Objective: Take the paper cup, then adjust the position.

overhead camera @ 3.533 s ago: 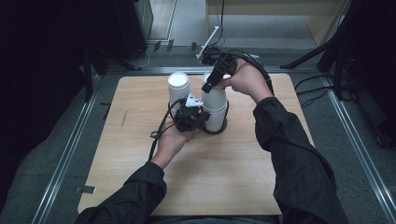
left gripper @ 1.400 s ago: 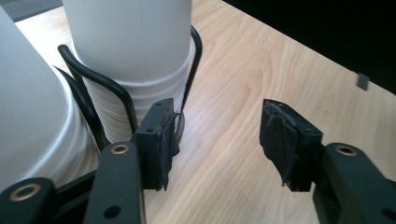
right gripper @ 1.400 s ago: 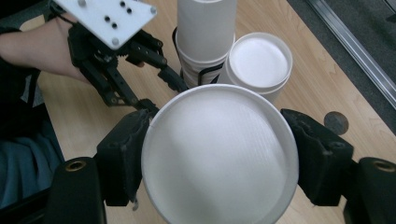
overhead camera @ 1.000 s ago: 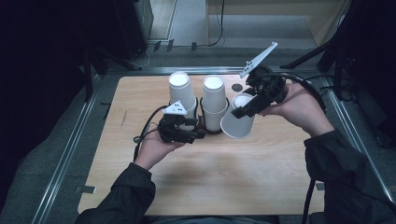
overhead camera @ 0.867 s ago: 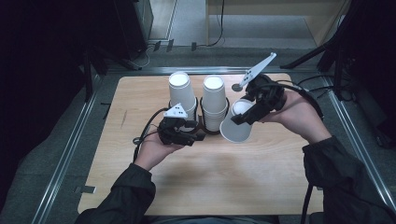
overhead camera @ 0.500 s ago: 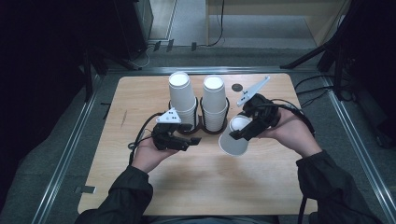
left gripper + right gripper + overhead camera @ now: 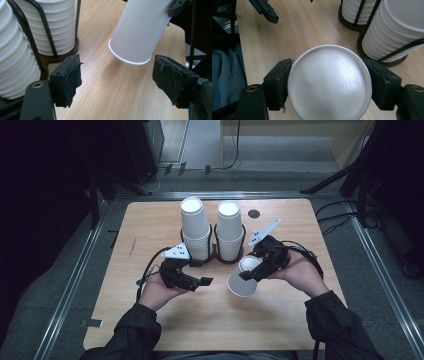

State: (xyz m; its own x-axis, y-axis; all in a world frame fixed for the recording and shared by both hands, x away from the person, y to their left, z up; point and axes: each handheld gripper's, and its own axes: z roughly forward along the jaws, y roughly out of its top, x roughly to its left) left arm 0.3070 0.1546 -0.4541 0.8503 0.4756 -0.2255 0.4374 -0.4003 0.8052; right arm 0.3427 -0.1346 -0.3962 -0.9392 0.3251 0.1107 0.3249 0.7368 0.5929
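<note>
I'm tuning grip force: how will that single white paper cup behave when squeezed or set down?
The paper cup, thin-walled and held by the right gripper near its closed end, probably dents under hard squeezing. It looks light and empty. Laid on the table sideways, its tapered round body would likely roll.

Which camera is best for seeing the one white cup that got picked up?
The left gripper view: the cup shows its whole side and open rim, tilted above the table. The right gripper view shows only its round bottom, pinched by the right tool. The high view shows it small.
</note>
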